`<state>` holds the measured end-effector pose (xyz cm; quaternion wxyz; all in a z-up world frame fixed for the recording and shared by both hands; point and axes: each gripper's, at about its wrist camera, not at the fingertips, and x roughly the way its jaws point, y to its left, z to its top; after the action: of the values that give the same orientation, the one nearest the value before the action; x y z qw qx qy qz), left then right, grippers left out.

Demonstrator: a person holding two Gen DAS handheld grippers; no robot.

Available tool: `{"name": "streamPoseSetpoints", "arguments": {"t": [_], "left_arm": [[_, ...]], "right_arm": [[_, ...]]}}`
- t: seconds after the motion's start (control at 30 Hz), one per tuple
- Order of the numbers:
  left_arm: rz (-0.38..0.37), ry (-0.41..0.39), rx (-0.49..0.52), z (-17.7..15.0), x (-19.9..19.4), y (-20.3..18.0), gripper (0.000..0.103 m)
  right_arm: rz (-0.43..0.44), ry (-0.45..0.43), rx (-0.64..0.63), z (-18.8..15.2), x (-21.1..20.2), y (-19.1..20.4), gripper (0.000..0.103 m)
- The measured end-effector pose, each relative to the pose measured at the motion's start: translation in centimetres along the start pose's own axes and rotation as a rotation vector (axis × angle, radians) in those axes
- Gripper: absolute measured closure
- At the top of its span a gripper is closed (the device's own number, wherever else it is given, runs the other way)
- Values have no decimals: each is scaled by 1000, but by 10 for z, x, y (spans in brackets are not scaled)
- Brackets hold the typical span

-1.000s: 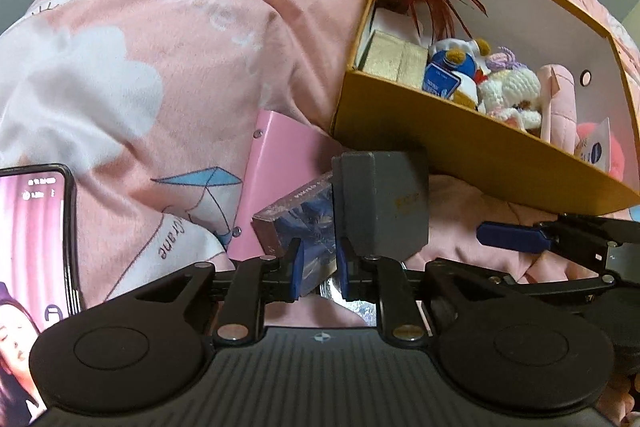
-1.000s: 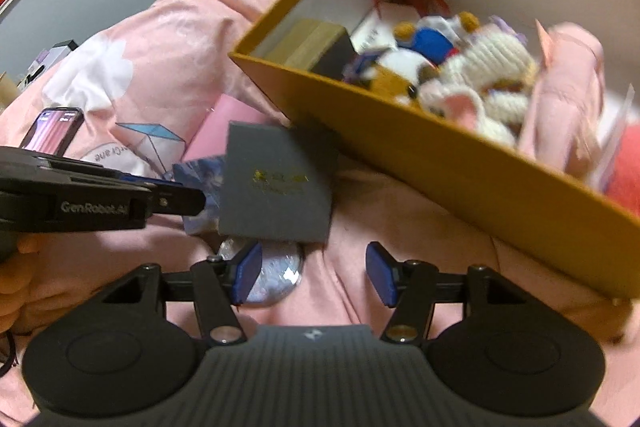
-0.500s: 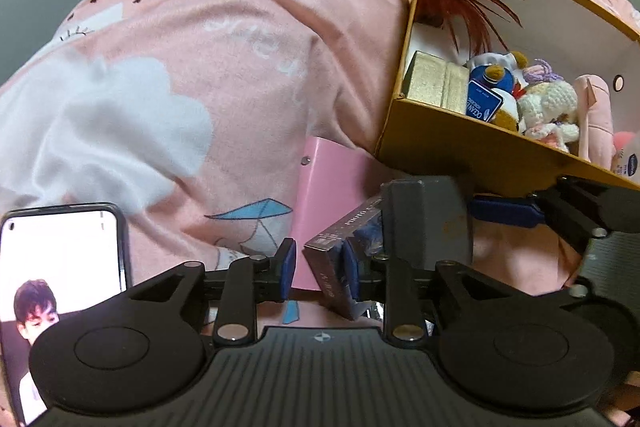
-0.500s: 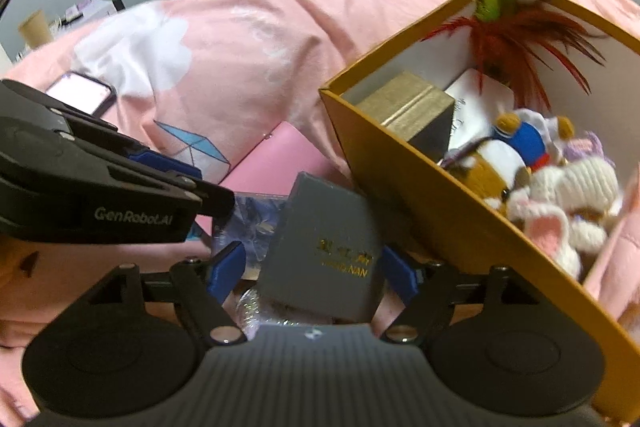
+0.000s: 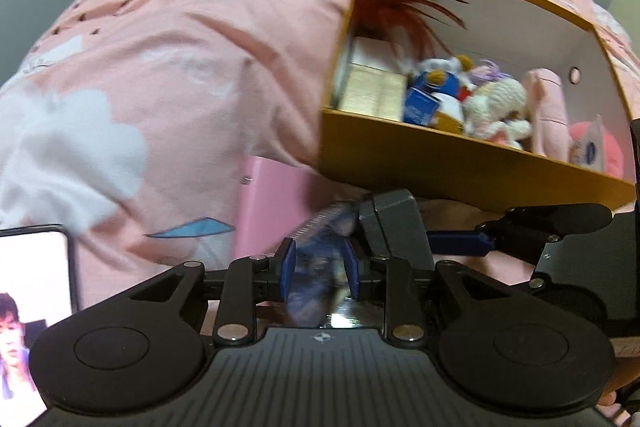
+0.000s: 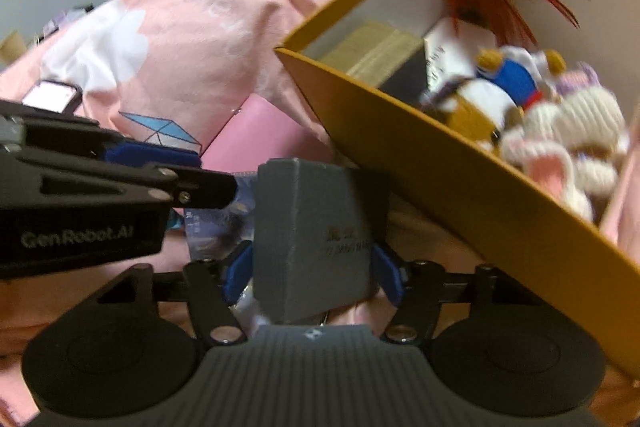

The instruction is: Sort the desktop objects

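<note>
Grey box (image 6: 316, 227) between closing right jaws, beside yellow bin (image 6: 460, 179); left jaws grip blue packet (image 5: 320, 259).

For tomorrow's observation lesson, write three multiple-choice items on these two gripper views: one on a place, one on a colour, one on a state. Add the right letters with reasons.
1. Where does the pink notebook lie?
A. inside the yellow box
B. on the bedspread, left of the yellow box
C. on top of the phone

2. What colour is the box between the right gripper's fingers?
A. dark grey
B. white
C. green

3. How does the blue patterned box stand to the left gripper?
A. far off, near the phone
B. between its blue pads
C. inside the yellow box

Answers:
1 B: it lies flat on the bedspread, beside the yellow box.
2 A: the grey box sits between the right gripper fingers, whose jaws are closing.
3 B: the blue patterned box sits between the left gripper pads.
</note>
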<state>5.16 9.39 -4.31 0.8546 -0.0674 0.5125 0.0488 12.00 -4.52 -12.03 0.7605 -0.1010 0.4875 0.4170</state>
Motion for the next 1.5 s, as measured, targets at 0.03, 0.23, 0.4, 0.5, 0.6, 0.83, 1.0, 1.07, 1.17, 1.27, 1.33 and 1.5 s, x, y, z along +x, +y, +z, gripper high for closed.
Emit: {"name": "streamPoseSetpoints", "arguments": {"t": [0.03, 0.23, 0.4, 0.5, 0.6, 0.83, 1.0, 1.07, 1.17, 1.27, 1.33, 1.5], "left_arm": [[-14, 5, -1, -1, 2, -1, 73], [-131, 44, -18, -5, 12, -4, 73], [-179, 53, -8, -6, 16, -13, 79], [-204, 53, 3, -6, 17, -17, 79], [-216, 57, 8, -6, 19, -18, 79], [-188, 51, -7, -5, 16, -15, 79], [-117, 23, -42, -4, 5, -5, 79], [-66, 10, -56, -3, -2, -2, 79], [12, -12, -59, -3, -13, 2, 76], [78, -13, -47, -2, -16, 4, 67], [103, 1, -45, -2, -14, 6, 67], [137, 60, -47, -6, -3, 8, 67]], "right_arm": [[6, -1, 14, -4, -3, -2, 47], [8, -10, 77, -18, -21, -13, 57], [-28, -17, 58, -23, -23, -12, 55], [-37, -24, 29, -22, -22, -7, 52], [-57, -29, -3, -22, -22, -3, 47], [-107, -25, -49, -18, -12, 3, 55], [-121, -30, -26, -18, -14, -1, 67], [-120, -33, -18, -19, -17, -3, 67], [-135, -34, -25, -20, -22, -1, 67], [-157, -31, -40, -22, -27, 1, 67], [-167, -30, -48, -25, -29, 1, 67], [-167, -26, -30, -28, -33, -2, 67]]}}
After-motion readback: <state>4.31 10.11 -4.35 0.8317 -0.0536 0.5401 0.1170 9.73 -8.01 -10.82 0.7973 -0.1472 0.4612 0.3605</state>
